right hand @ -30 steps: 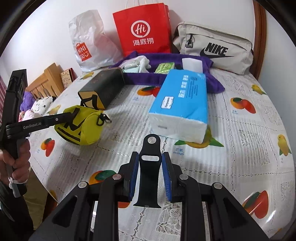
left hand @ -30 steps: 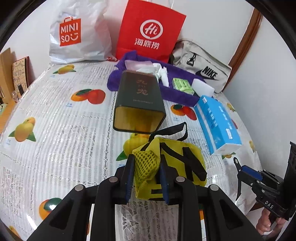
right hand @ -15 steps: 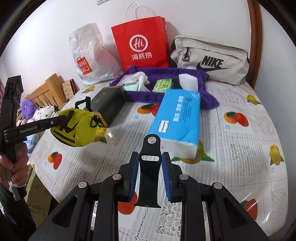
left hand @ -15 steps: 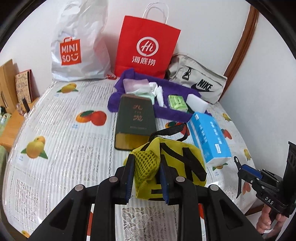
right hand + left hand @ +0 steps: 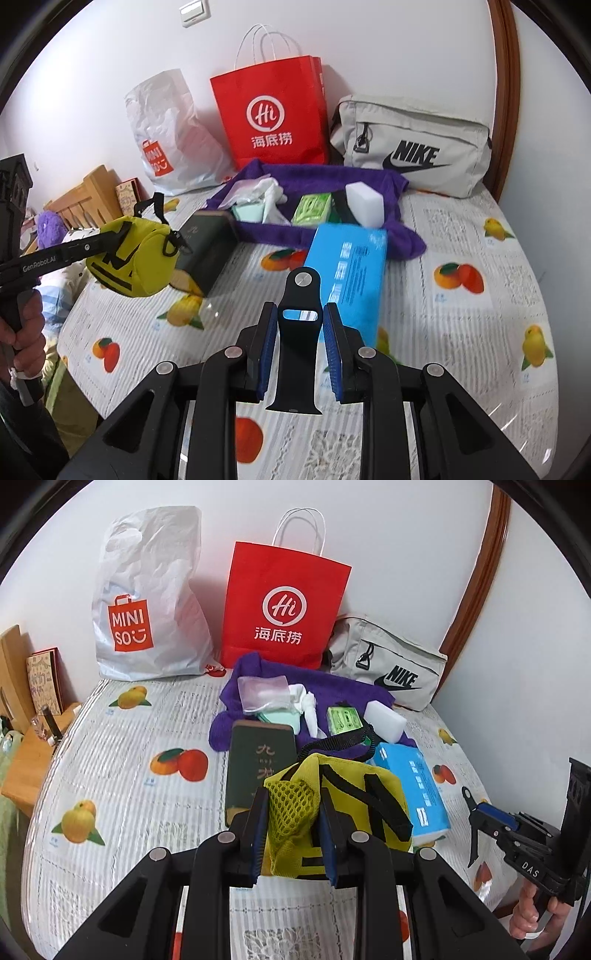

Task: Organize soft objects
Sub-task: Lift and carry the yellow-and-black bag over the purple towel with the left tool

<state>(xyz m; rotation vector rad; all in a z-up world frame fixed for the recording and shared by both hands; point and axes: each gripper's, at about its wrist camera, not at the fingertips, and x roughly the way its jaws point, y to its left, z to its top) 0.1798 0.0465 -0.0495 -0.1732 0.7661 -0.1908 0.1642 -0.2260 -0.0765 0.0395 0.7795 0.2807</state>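
The yellow pouch is hanging in the air above the table, with the left gripper clenching its mesh pocket between both fingers. It is looking light, padded and floppy, sagging to the right of the fingers, so gripping the firmer body or the black strap would probably be steadying it better. Beyond the fingertips are lying a dark box and a blue tissue pack. The right gripper is pinching a black watch band.

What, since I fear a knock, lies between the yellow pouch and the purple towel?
The dark green box lies between the yellow pouch in the left gripper and the purple towel; a blue tissue pack lies beside it.
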